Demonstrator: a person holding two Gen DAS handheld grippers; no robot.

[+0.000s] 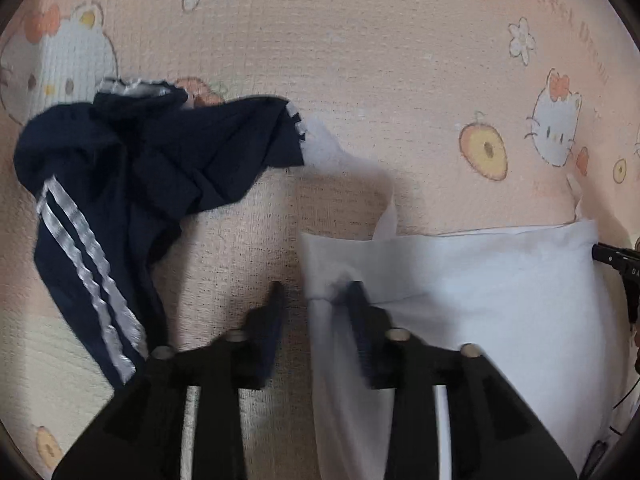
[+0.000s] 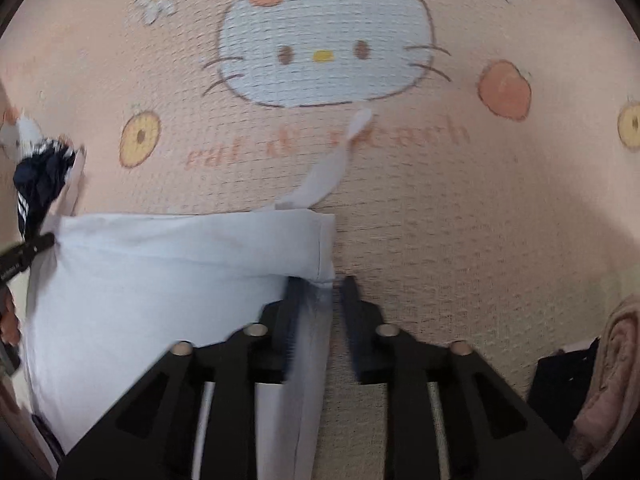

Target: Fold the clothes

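On a pink waffle-textured cartoon-cat blanket (image 1: 360, 60), crumpled navy white-striped track pants (image 1: 132, 184) lie left of a smooth white garment (image 1: 480, 288), whose opposite edges sit inside the spread left claw (image 1: 316, 292) and spread right claw (image 2: 320, 284); thin cloth could slip out or bunch.

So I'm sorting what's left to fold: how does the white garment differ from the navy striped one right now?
The white garment is plain, while the navy garment carries white side stripes. The white one lies spread flat with straight edges; the navy one sits crumpled in a heap. The white one lies between both grippers, the left gripper and right gripper at its opposite edges, jaws open; the navy one is untouched. Both rest on the same pink cartoon-print blanket.
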